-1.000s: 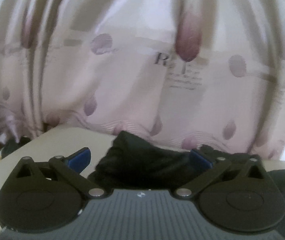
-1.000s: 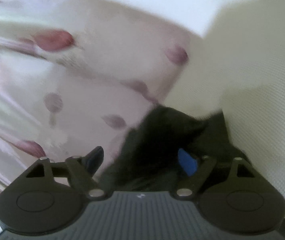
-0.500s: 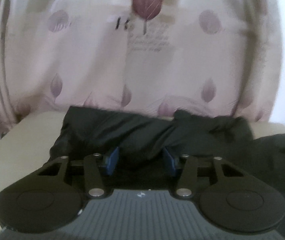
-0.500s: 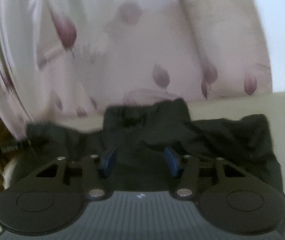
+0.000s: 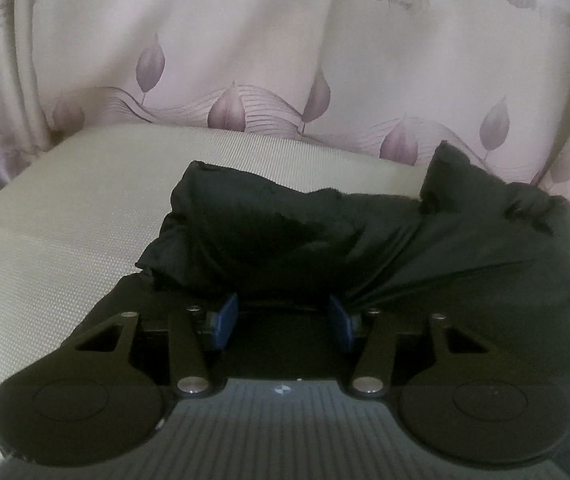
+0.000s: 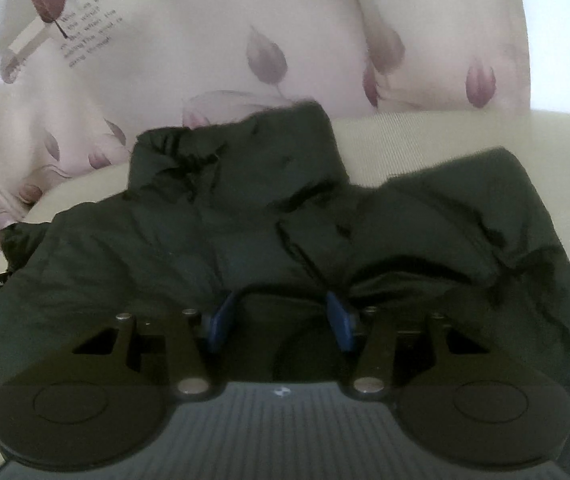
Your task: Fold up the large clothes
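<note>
Left wrist view: we find the left gripper [image 5: 283,320] half closed, its blue pads [image 5: 225,322] pinching a bunched fold of the black garment [image 5: 325,240], which lies heaped ahead on the beige surface [image 5: 65,240] below a leaf-print curtain [image 5: 245,40]. Right wrist view: we find the right gripper [image 6: 281,320] likewise gripping the garment's near edge, having just closed further.
</note>
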The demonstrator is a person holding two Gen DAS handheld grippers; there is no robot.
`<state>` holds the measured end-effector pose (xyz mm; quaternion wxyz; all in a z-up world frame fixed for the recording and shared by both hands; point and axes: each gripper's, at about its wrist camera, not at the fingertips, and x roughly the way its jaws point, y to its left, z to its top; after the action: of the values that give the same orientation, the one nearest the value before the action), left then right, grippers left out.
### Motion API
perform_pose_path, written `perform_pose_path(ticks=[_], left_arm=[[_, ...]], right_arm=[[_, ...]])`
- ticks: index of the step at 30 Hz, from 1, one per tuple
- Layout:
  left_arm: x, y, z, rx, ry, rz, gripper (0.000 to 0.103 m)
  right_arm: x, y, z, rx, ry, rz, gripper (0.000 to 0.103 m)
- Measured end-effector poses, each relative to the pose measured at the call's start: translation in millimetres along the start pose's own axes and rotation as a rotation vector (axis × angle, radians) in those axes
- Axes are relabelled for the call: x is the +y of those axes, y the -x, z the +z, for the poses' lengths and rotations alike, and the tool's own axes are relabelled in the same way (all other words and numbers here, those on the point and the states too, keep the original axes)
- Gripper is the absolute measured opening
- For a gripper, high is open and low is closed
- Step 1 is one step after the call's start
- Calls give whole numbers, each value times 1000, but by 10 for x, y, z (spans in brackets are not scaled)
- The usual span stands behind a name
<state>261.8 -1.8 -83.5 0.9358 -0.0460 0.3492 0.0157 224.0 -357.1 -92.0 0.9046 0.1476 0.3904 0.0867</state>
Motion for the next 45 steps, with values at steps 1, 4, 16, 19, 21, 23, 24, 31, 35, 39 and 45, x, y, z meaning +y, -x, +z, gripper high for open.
perform_pose_path(ticks=[1,4,16,19,21,23,24,31,35,39,45], left_arm=[[9,-19,-9,3,6,2,54],[11,-71,-10,3,6,5,54],[24,-148,-129,-26,-15,-3,54],[-66,-76,-116,-40,-74,40,56],[-75,38,-90,-52,-82,44,55],[-87,199,-61,-92,-81,27,55],[-117,311,-39,-119,-80,13,55],[-719,584,75,-137,-146,-159,52],[-1028,326,18,-53,-161,-177,38],[-1033,139,-43,10,-106,-187,38],[-1022,-3,-146,5,-144,-167,39]], right_arm=[[-2,-31,-8,7,-2,-4,48],[-31,-89,-30,19,-10,-14,48],[-95,-182,-160,-26,-15,-10,48],[-105,-153,-105,-21,-9,7,49],[-142,-24,-33,-24,-40,53,50],[-218,235,14,-98,-49,81,50],[-266,384,49,-141,-38,54,50],[-530,397,108,-101,21,-143,48],[-624,203,36,-62,-10,-172,46],[-647,78,-21,-34,-20,-180,46],[-712,40,-165,-91,-21,-175,46]])
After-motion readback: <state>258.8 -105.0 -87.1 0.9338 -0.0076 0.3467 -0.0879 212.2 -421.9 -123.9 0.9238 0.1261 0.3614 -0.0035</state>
